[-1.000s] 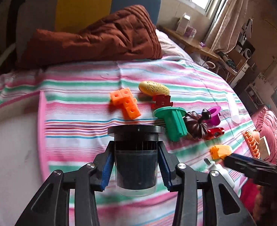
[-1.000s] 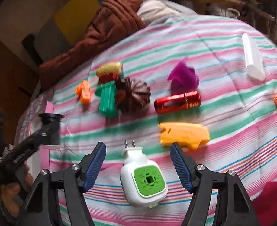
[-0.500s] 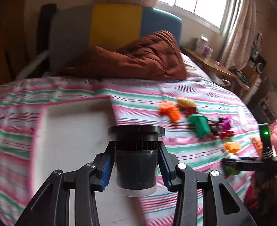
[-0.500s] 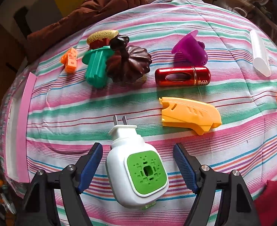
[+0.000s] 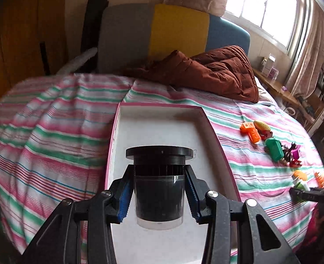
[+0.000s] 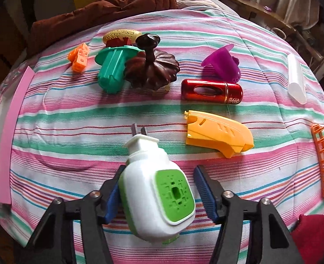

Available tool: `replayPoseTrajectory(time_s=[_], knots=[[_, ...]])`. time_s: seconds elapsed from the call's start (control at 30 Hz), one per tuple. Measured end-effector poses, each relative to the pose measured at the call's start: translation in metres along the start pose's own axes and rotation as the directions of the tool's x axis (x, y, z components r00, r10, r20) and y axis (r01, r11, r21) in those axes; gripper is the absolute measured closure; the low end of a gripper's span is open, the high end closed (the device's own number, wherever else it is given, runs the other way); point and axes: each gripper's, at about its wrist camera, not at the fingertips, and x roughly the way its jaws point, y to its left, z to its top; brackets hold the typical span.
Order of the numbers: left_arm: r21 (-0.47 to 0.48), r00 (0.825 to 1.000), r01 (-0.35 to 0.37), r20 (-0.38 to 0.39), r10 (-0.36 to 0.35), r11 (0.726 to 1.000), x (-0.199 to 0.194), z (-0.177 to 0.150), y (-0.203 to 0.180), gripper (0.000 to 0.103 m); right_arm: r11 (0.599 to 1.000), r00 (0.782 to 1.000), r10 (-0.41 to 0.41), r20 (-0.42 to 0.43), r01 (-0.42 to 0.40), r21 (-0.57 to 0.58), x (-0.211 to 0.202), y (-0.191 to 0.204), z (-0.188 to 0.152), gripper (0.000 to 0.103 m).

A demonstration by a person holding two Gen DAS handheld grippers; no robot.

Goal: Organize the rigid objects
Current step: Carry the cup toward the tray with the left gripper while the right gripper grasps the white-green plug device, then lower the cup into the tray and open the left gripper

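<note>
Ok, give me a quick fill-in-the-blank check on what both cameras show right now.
1. The left gripper holds a black ____ over the white tray.
2. The white plug-in device between the closing right gripper jaws has a ____ face.
3. The red tube lies just in front of the ____ scoop.

Missing words: canister; green; purple

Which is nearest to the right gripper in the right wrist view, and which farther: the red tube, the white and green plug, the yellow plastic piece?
1. White and green plug: between the closing jaws of the right gripper.
2. Yellow plastic piece: ahead, to the right.
3. Red tube: beyond the yellow piece.
</note>
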Motion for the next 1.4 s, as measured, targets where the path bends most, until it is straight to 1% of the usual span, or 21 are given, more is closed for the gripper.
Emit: replayPoseTrajectory(time_s=[0.03, 0.1, 0.3, 0.37, 0.43, 0.5, 0.53, 0.67, 0.73, 0.8, 0.87, 0.93, 1.03, 1.07, 1.1, 1.2, 1.3, 1.4], knots=[[-0.018, 1.0, 0.008, -0.01, -0.008, 1.0, 0.004, 0.002, 0.006, 0.059, 1.0, 1.0, -0.003, 0.002, 0.003, 0.002, -0.001, -0.001, 0.0, 0.049], [-0.023, 0.999, 0.028, -0.022, -0.029, 0.999, 0.012, 0.009, 0.013, 0.059, 1.0, 1.0, -0.012, 0.006, 0.012, -0.005, -0.002, 0.001, -0.002, 0.049], [0.02, 0.998, 0.04, -0.039, -0.039, 0.999, 0.042, 0.041, 0.018, 0.059, 0.999, 0.999, -0.044, 0.017, 0.044, -0.025, -0.003, 0.009, -0.006, 0.049], [0.031, 0.998, 0.033, -0.049, -0.032, 0.999, 0.053, 0.05, 0.017, 0.059, 0.998, 0.999, -0.045, 0.021, 0.046, -0.03, -0.008, 0.004, -0.011, 0.049], [0.048, 0.999, 0.001, -0.052, 0.001, 0.999, 0.068, 0.059, 0.017, 0.059, 0.998, 0.998, -0.052, 0.025, 0.053, -0.034, -0.008, 0.007, -0.012, 0.049], [0.053, 0.998, -0.006, -0.063, 0.009, 0.999, 0.08, 0.066, 0.018, 0.059, 0.998, 0.998, -0.058, 0.028, 0.059, -0.037, -0.008, 0.008, -0.013, 0.049], [0.056, 0.998, -0.027, -0.059, 0.03, 0.998, 0.086, 0.069, 0.018, 0.059, 0.998, 0.998, -0.06, 0.029, 0.061, -0.035, -0.009, 0.009, -0.013, 0.049], [0.062, 0.995, -0.063, -0.079, 0.068, 0.996, 0.106, 0.075, 0.023, 0.059, 0.997, 0.997, -0.067, 0.03, 0.067, -0.032, 0.002, 0.021, -0.008, 0.049], [0.059, 0.993, -0.063, -0.095, 0.068, 0.996, 0.112, 0.076, 0.026, 0.059, 0.997, 0.997, -0.07, 0.03, 0.07, -0.031, 0.002, 0.022, -0.008, 0.049], [0.038, 0.993, -0.064, -0.093, 0.067, 0.997, 0.11, 0.076, 0.029, 0.059, 0.997, 0.997, -0.073, 0.029, 0.074, -0.033, 0.002, 0.024, -0.008, 0.049], [0.041, 0.995, -0.061, -0.081, 0.064, 0.997, 0.104, 0.075, 0.029, 0.057, 0.997, 0.997, -0.075, 0.031, 0.076, -0.034, 0.003, 0.025, -0.007, 0.049], [0.063, 0.995, -0.051, -0.08, 0.056, 0.997, 0.098, 0.076, 0.028, 0.05, 0.996, 0.996, -0.078, 0.035, 0.079, -0.036, 0.003, 0.026, -0.006, 0.049], [0.093, 0.993, -0.066, -0.092, 0.075, 0.993, 0.099, 0.078, 0.028, 0.043, 0.996, 0.996, -0.084, 0.039, 0.085, -0.034, 0.004, 0.027, -0.005, 0.05], [0.08, 0.992, -0.07, -0.1, 0.078, 0.994, 0.099, 0.079, 0.031, 0.04, 0.996, 0.995, -0.086, 0.041, 0.087, -0.033, 0.004, 0.027, -0.005, 0.05], [0.067, 0.992, -0.069, -0.103, 0.076, 0.995, 0.099, 0.08, 0.032, 0.034, 0.996, 0.995, -0.087, 0.041, 0.088, -0.031, 0.005, 0.027, -0.004, 0.05], [0.033, 0.994, -0.061, -0.092, 0.064, 0.998, 0.082, 0.08, 0.036, 0.033, 0.996, 0.995, -0.086, 0.046, 0.087, -0.016, 0.003, 0.026, -0.004, 0.05], [0.049, 0.996, -0.064, -0.059, 0.067, 0.997, 0.062, 0.08, 0.035, 0.029, 0.995, 0.993, -0.093, 0.067, 0.095, -0.021, 0.003, 0.03, -0.004, 0.05], [0.049, 0.997, -0.059, -0.042, 0.062, 0.997, 0.042, 0.078, 0.035, 0.028, 0.997, 0.995, -0.069, 0.077, 0.07, -0.011, 0.003, 0.034, -0.001, 0.05]])
